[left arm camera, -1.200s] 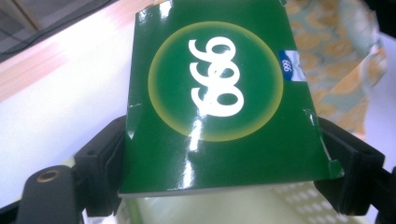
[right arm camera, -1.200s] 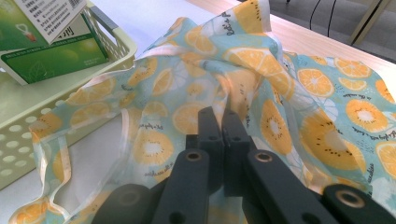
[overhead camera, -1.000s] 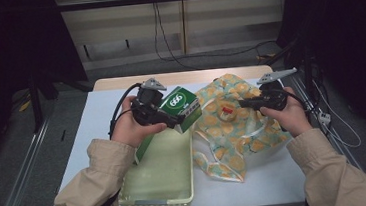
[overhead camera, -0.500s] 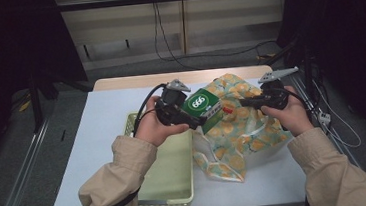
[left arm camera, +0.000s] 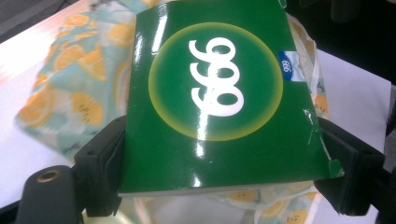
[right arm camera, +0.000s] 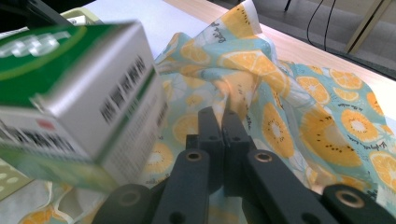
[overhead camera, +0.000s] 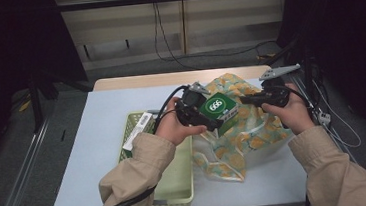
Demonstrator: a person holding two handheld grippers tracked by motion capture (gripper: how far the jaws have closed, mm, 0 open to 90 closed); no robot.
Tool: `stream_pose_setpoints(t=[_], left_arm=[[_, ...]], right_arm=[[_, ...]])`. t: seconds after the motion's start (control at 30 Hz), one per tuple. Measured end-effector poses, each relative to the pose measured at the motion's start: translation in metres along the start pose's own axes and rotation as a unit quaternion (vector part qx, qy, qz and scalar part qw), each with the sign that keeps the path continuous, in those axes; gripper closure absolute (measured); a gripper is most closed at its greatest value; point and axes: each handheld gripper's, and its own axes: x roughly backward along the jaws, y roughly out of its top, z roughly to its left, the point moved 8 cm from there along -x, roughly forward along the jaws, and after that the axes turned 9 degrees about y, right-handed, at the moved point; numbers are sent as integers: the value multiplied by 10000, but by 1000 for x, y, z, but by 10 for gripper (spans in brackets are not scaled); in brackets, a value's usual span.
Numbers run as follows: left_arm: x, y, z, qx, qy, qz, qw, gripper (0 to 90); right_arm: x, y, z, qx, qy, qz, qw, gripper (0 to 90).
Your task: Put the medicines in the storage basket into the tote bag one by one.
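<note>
A green box (overhead camera: pixel 216 107) with a white "666" in a yellow ring is held above the table, my left gripper (overhead camera: pixel 199 110) shut on it. In the left gripper view the box (left arm camera: pixel 219 93) sits between both jaws of that gripper (left arm camera: pixel 224 179), which press on its two sides. Under and right of it lies a fabric bag (overhead camera: pixel 246 127) printed with orange slices. My right gripper (overhead camera: pixel 249 98) is shut on a raised fold of the bag. In the right gripper view the jaws of that gripper (right arm camera: pixel 223 122) meet on the cloth (right arm camera: pixel 327 116), with the box (right arm camera: pixel 79 102) close at left.
A pale green basket (overhead camera: pixel 178 181) lies on the white table (overhead camera: pixel 95 156) left of the bag, under the left forearm. A white carton (overhead camera: pixel 138 129) rests on its far left rim. Cables hang at the table's right edge (overhead camera: pixel 323 118).
My left gripper has carried the green box to the right, from over the basket to over the bag's opening. The right gripper has stayed nearly still, holding the cloth.
</note>
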Motion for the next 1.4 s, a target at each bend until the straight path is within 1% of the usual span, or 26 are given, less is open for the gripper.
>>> stream_pose_setpoints(t=[0.03, 0.17, 0.23, 0.4, 0.47, 0.53, 0.73, 0.87, 1.1, 1.17, 1.27, 1.3, 1.33, 1.37, 1.4], left_arm=[[-2, 1, -1, -18, -8, 4, 10000, 163], [-11, 3, -2, 37, -13, -18, 10000, 162], [-15, 2, -2, 4, -25, 2, 10000, 162], [-24, 5, -5, 1, -42, 21, 10000, 163], [-28, 5, -4, -25, -20, 26, 10000, 162], [-31, 6, -5, -3, -40, 42, 10000, 162], [-39, 5, -6, -26, -35, 97, 9999, 162], [-42, 3, -5, -44, -14, 149, 9999, 162], [-46, 3, -6, 0, -43, 135, 9999, 162], [-47, 2, -6, -11, -11, 183, 9998, 162], [-49, 1, -5, -17, 23, 179, 9998, 162], [-50, 0, -4, -64, 19, 220, 9997, 162], [-50, 0, -5, -37, 15, 231, 9997, 162], [-50, -1, -5, -55, 9, 255, 9997, 162], [-52, 0, -5, -32, 26, 223, 9997, 162]], right_arm=[[0, 1, 0, 14, 1, -6, 10000, 900], [2, 4, 1, 43, 24, -41, 10000, 900], [3, 4, 0, 47, 14, -45, 10000, 900], [7, 7, -2, 32, -13, -75, 10000, 900], [8, 7, -2, 54, -13, -54, 10000, 900], [9, 7, -1, 62, -6, -61, 10000, 900], [9, 8, 0, 67, 14, -78, 9999, 900], [9, 8, 0, 64, 22, -93, 9999, 900], [7, 9, 1, 68, 38, -84, 9999, 900], [7, 9, 1, 60, 29, -91, 9999, 900], [7, 9, 1, 65, 28, -74, 9999, 900], [8, 8, 1, 66, 27, -67, 10000, 900], [8, 8, 0, 68, 28, -65, 10000, 900], [8, 8, 0, 69, 30, -71, 9999, 900], [9, 8, 0, 63, 26, -70, 10000, 900]])
